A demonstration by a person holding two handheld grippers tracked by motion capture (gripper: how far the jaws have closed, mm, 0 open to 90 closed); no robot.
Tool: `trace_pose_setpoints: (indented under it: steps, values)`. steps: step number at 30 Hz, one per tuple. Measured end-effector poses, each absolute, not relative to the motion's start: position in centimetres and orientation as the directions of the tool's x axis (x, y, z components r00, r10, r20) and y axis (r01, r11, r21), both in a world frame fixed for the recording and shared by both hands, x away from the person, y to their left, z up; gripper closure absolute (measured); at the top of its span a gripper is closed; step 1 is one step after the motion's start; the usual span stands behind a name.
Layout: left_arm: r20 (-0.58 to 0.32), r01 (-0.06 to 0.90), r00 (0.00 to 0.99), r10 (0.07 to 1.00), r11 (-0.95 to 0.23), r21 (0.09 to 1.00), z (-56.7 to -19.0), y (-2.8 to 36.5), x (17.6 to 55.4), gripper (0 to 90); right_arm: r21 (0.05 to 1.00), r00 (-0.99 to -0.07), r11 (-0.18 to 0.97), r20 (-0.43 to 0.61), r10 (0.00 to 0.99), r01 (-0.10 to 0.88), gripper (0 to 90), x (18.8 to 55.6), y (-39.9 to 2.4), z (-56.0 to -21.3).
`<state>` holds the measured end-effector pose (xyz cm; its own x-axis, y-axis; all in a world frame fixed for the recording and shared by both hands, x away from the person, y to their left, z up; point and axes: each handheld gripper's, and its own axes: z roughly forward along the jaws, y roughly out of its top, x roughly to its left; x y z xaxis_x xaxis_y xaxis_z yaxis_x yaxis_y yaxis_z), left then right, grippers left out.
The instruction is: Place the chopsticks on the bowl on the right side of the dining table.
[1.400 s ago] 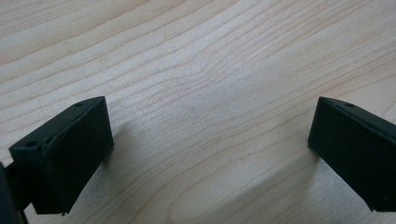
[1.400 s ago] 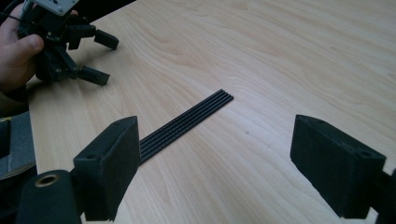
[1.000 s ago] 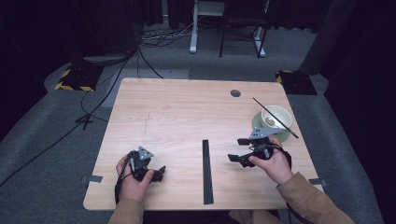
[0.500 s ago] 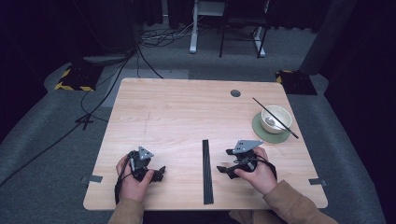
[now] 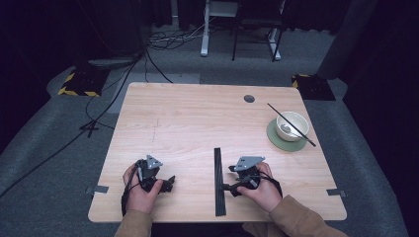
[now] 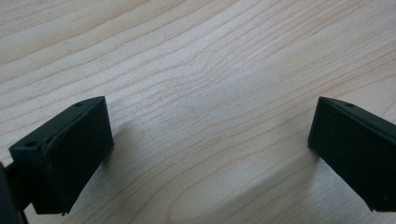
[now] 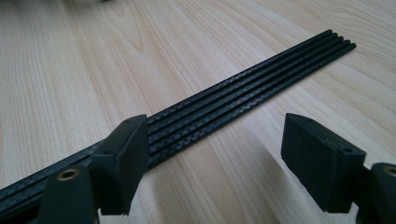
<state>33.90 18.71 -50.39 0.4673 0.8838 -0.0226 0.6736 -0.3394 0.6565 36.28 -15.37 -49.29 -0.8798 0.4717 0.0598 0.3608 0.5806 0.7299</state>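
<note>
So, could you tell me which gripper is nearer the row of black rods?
The right gripper: it sits right beside the black rods, jaws open. The left gripper rests well off to their left.

The high view looks forward and down over the whole pale wooden table. Both gripper views skim its near edge closely; the right one shares the bundle of black carbon-fibre rods with the high view.

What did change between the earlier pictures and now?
The right gripper came from beside the bowl down to the black rods; its jaws have just been closing a little, gripping nothing yet. The left gripper, bowl and rods stayed put.
</note>
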Motion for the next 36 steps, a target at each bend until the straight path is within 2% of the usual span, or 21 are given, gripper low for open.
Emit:
trace_pose_setpoints:
  steps: [5,8,14,17,22,36]
  values:
    - [-0.022,0.674,0.467,0.884,-0.339,0.656,-50.4,18.7,33.9,0.1,0.727,-0.884,0.591,0.044,0.466,0.348,24.4,36.3,-15.2,-49.5]
    - [-0.022,0.673,0.467,0.884,-0.339,0.657,-50.4,18.7,33.9,0.1,0.712,-0.872,0.591,0.062,0.486,0.380,24.4,36.0,-15.1,-49.4]
    - [-0.023,0.674,0.468,0.883,-0.340,0.656,-50.4,18.7,33.9,0.1,0.714,-0.871,0.588,0.063,0.487,0.380,24.4,36.0,-15.0,-49.6]
    - [-0.022,0.673,0.466,0.884,-0.339,0.657,-50.4,18.7,33.9,0.1,0.712,-0.884,0.609,0.034,0.467,0.349,24.3,36.2,-15.2,-49.7]
    - [-0.022,0.673,0.467,0.884,-0.339,0.657,-50.4,18.7,33.9,0.1,0.714,-0.875,0.594,0.055,0.481,0.372,24.7,36.1,-15.2,-49.7]
    - [-0.022,0.673,0.467,0.884,-0.339,0.657,-50.4,18.7,33.9,0.1,0.711,-0.857,0.591,0.030,0.515,0.380,29.1,36.6,-16.6,-49.7]
